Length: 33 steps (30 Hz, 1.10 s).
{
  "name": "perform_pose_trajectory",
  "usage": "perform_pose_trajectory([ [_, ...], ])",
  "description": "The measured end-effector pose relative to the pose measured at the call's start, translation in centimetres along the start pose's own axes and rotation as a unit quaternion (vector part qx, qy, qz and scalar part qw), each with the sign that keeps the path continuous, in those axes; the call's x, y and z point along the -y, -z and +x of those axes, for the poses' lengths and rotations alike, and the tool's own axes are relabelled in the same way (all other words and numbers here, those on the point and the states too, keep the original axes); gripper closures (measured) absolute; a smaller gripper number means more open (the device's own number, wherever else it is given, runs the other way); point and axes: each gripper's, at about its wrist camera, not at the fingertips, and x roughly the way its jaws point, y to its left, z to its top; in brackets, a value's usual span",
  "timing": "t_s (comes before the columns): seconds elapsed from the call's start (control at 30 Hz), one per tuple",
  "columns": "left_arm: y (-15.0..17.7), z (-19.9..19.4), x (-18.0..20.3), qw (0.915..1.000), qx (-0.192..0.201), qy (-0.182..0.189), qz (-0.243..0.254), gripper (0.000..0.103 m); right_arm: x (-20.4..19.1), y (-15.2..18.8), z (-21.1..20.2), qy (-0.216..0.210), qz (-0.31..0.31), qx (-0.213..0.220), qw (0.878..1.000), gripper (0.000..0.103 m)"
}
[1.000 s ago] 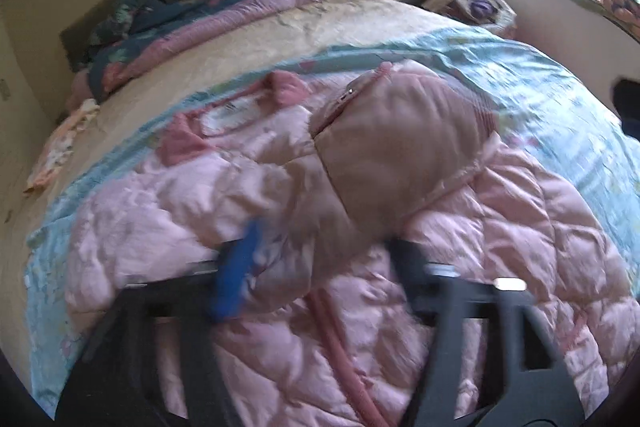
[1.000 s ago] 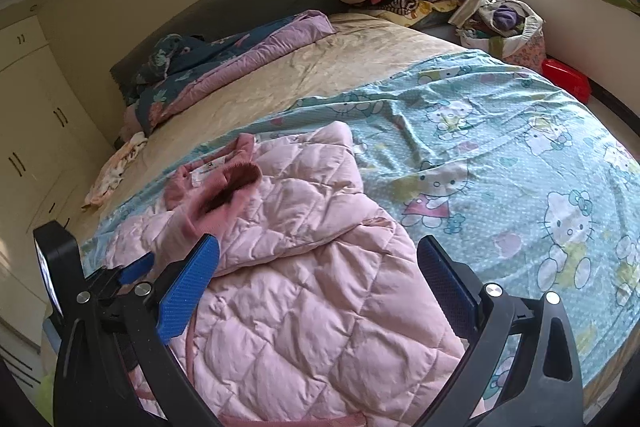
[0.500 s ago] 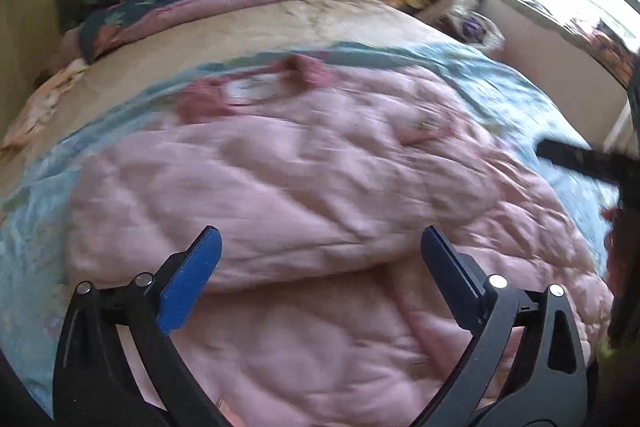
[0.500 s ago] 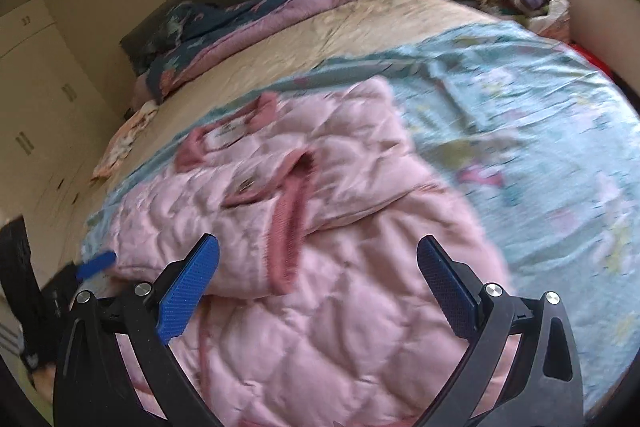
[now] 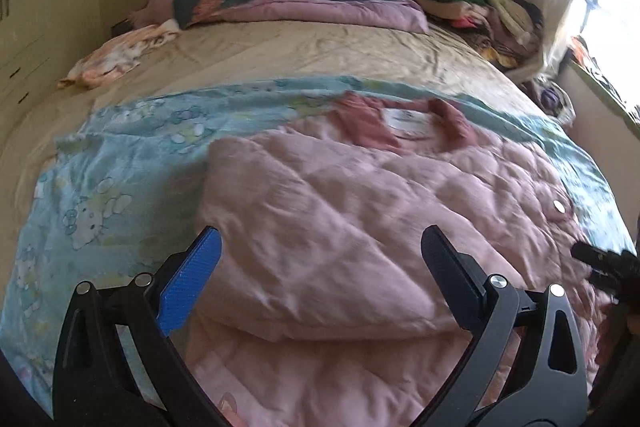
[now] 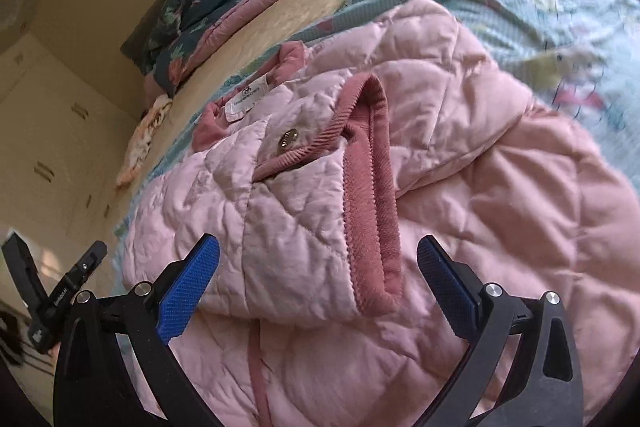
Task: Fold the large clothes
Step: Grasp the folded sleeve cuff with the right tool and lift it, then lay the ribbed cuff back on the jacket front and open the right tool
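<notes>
Ribbed cuff — right wrist view only.

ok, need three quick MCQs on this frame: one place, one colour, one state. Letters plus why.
1. Where does the pink quilted jacket lie?
A. on the blue cartoon-print sheet
B. on the floor
C. on the windowsill

2. What colour is the jacket's ribbed cuff?
A. green
B. darker pink
C. white

3. How do the jaws of the right gripper stand?
A. clamped on the cuff
B. shut on nothing
C. open, nothing pressed between the pads

Answers:
1 A, the sheet shows around the jacket on both sides.
2 B, the ribbed band is a deeper rose than the quilting.
3 C, both pads stand wide apart above the fabric.
</notes>
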Motion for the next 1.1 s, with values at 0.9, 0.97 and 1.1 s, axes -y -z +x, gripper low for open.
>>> perform_pose_trajectory([
  [0.9, -1.0, 2.3, -1.0, 0.9989, -0.001, 0.038, -0.029, 0.010, -6.6, -6.7, -2.4, 0.026, -0.273, 0.124, 0.954, 0.081],
  [0.97, -0.9, 2.7, -0.5, 0.9990, -0.006, 0.041, -0.020, 0.010, -5.7, -6.8, -1.5, 0.033, -0.261, 0.114, 0.958, 0.081],
  [1.1, -0.6, 3.3, 0.3, 0.9990, -0.012, 0.044, -0.006, 0.010, -4.2, -6.5, -0.1, 0.038, -0.236, 0.100, 0.966, 0.080],
])
